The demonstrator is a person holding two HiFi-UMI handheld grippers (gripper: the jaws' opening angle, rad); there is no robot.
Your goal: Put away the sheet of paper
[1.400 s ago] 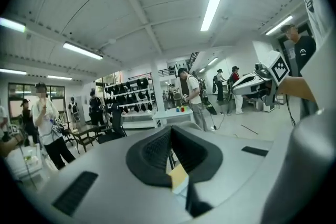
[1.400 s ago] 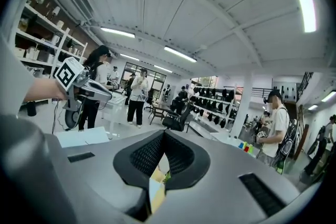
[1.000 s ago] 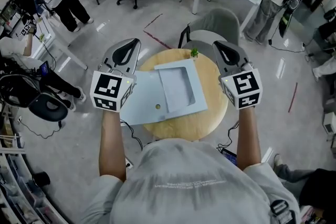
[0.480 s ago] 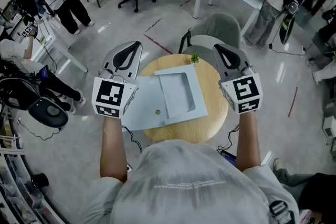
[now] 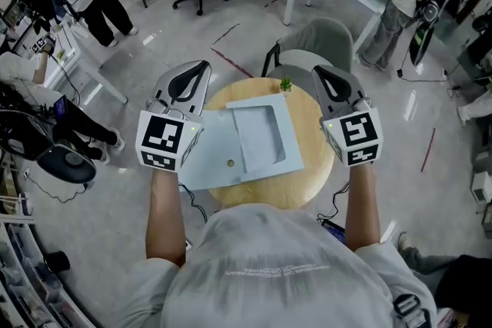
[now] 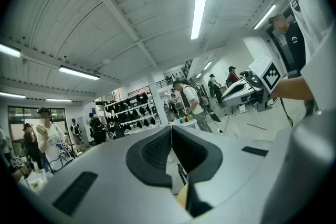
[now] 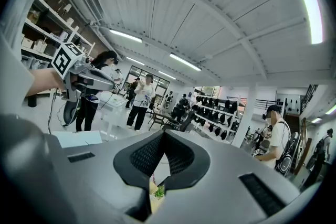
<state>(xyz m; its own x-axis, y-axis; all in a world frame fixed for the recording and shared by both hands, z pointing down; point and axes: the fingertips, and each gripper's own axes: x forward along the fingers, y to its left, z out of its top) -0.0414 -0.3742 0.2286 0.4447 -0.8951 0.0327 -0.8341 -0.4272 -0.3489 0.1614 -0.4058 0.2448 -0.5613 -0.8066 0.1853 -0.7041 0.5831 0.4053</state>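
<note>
Both tongs closed with nothing in them: left gripper (image 5: 197, 67) jaws pressed together, right gripper (image 5: 320, 70) the same, one held in the air at each side of the round wooden table (image 5: 307, 180). Sheet of paper (image 5: 209, 157) lies flat on the table, its left edge overhanging the rim, with a shallow pale-blue tray (image 5: 261, 136) lying on its right part; small green plant (image 5: 286, 84) at the far rim

My left gripper (image 5: 198, 73) now sits a touch farther right, closer in over the round wooden table (image 5: 307, 180), than a second ago. My right gripper (image 5: 319, 73) sits marginally lower.
</note>
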